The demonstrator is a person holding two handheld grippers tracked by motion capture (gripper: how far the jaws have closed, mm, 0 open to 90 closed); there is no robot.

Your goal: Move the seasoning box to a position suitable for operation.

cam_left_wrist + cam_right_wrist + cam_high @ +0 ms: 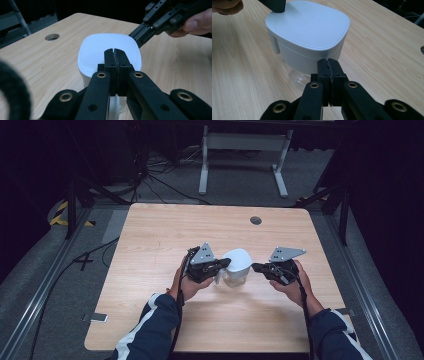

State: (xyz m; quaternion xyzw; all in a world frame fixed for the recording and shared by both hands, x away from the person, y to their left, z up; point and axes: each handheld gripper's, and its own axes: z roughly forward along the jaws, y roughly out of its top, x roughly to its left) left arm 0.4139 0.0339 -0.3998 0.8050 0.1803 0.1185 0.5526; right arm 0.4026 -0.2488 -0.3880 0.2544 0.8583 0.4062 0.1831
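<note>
A white-lidded clear jug [237, 267] near the middle of the wooden table [150, 245], nearer the person than the round cable hole [255, 220]. Left gripper [226, 263] at the jug's left side, jaws pressed together with nothing between them, tips over the lid's near edge. Right gripper [256, 267] at the jug's right side, jaws likewise clenched on nothing, tips level with the lid's rim; touching or just short of it, hard to tell.

Risks, as judgement: with both grippers clenched and crowding a light jug from opposite sides, an uneven push likely to slide or tip it; a lid prised from one edge alone likely to pop off crooked and drag the body along; closed tips prone to skate off the smooth lid [110, 47].

From the right gripper view: the transparent lower body [298, 76], the stepped white upper section and a downward tab or handle at the lid's left edge [275, 45]. From the left gripper view: mostly the lid's flat top, plus the right gripper's tips [140, 37] by its far corner. From the high view: the grey plates and both forearms flanking the jug.
</note>
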